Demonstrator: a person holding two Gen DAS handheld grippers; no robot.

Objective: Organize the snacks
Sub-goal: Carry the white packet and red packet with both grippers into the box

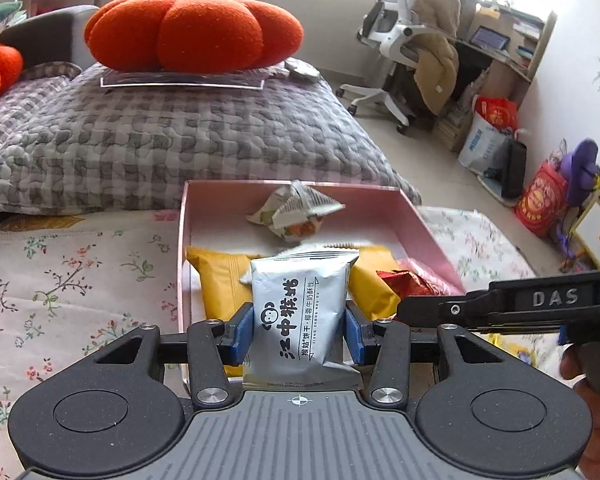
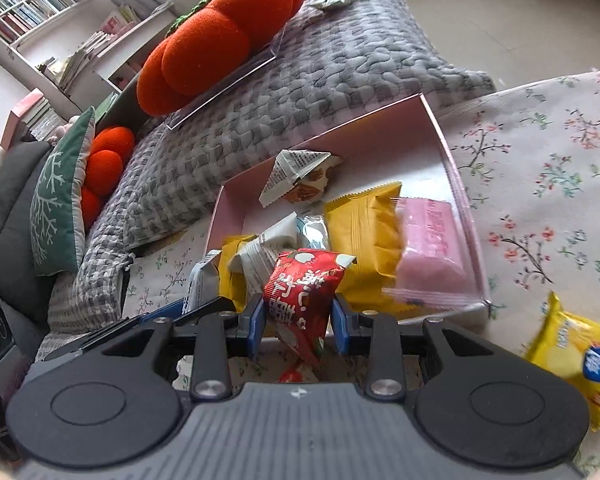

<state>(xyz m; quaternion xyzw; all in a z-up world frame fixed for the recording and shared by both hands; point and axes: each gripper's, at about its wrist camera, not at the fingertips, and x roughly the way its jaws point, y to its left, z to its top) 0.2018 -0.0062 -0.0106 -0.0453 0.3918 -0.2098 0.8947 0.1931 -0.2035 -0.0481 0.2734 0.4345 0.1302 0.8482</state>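
Both wrist views: pink box (image 1: pixel 420 216) close below.

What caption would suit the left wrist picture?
Left tool grips a silver biscuit packet over a pink box of snacks on a floral cloth.

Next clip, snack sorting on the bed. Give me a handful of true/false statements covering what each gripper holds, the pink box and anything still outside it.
1. The left gripper holds a silver-white packet upright between its pads. True.
2. The right gripper is empty. False: it is shut on a red packet.
3. The pink box has no snacks in it. False: it holds yellow packets, a pink packet and a folded triangular packet.
4. A yellow packet with a blue label lies outside the box on the floral sheet. True.
5. The orange pumpkin cushion sits inside the box. False: it rests on the grey quilt behind it.
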